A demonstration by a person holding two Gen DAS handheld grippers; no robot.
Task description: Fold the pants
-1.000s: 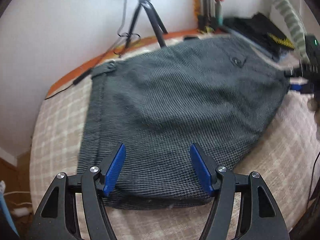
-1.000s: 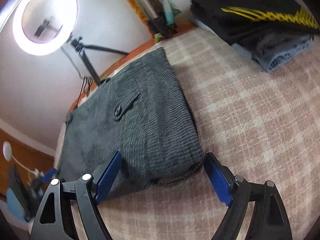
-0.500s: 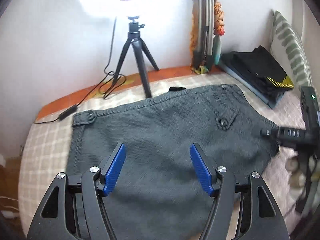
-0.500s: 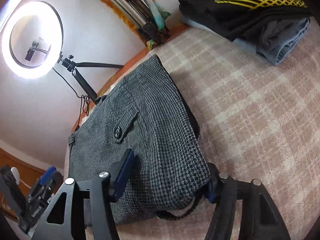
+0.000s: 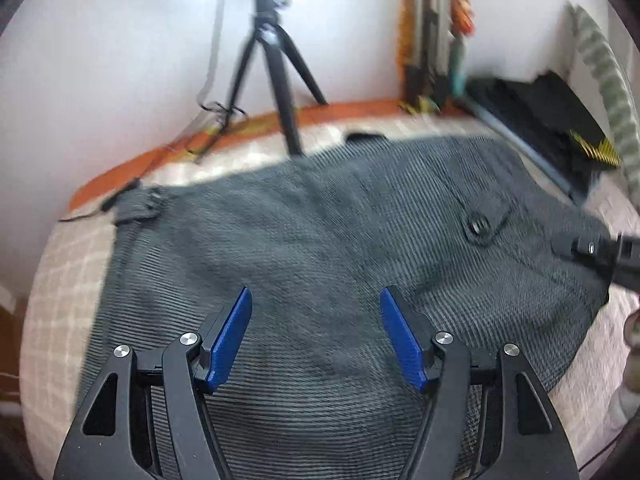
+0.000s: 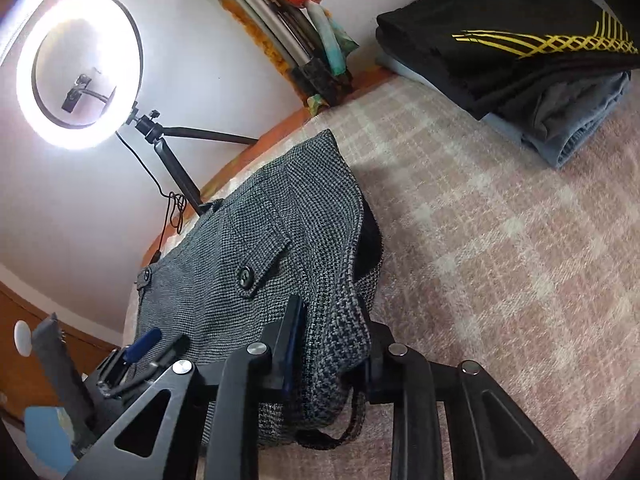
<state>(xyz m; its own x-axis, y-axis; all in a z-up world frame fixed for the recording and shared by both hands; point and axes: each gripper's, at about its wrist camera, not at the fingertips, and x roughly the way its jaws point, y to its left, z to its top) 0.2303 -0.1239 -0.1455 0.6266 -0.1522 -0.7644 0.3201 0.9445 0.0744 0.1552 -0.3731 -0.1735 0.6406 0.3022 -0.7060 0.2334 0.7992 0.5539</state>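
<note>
Meanwhile the left gripper hovers with fingers spread wide and empty over the grey pants lying on the checked bedspread, while the right gripper pinches their near edge.

On the checked bedspread, we see open room to the right of the pants, up to the stacked clothes at the far corner. A tripod with ring light and cable stands behind the pants at the wall, closing the far side, with a bundle of poles beside it
</note>
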